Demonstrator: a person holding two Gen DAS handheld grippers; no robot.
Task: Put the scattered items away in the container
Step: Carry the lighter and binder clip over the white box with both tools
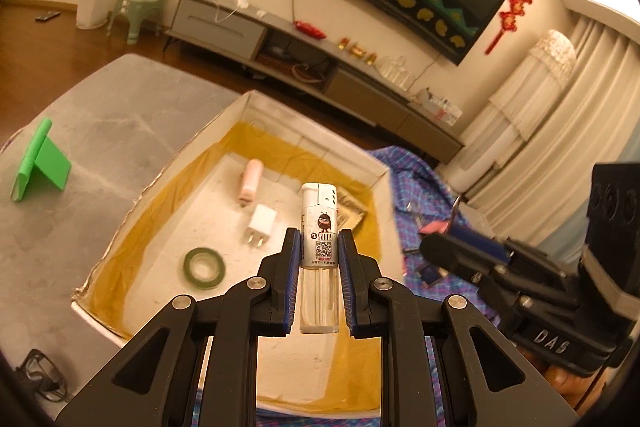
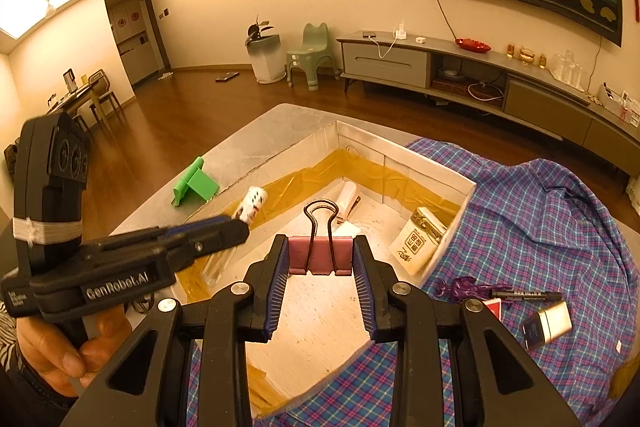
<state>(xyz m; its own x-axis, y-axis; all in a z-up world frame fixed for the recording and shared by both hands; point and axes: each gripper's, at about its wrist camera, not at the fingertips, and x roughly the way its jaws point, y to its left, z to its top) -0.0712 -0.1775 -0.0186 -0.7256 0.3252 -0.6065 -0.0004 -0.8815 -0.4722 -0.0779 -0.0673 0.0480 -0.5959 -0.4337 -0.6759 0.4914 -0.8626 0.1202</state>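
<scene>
My left gripper (image 1: 319,239) is shut on a clear lighter (image 1: 320,251) with a white top and holds it above the white cardboard box (image 1: 224,125). In the box lie a pink tube (image 1: 251,183), a white charger plug (image 1: 260,223) and a green tape roll (image 1: 203,263). My right gripper (image 2: 321,247) is shut on a pink binder clip (image 2: 320,254) and holds it over the same box (image 2: 432,167), where a cream packet (image 2: 418,241) leans on the right wall. The left gripper with the lighter (image 2: 252,205) shows at left in the right wrist view.
A plaid cloth (image 2: 540,227) lies right of the box with a purple item (image 2: 464,287), a black marker (image 2: 524,294), a red card box (image 2: 492,307) and a gold-and-blue box (image 2: 548,321) on it. A green stand (image 1: 38,163) sits on the grey table (image 1: 120,99) to the left.
</scene>
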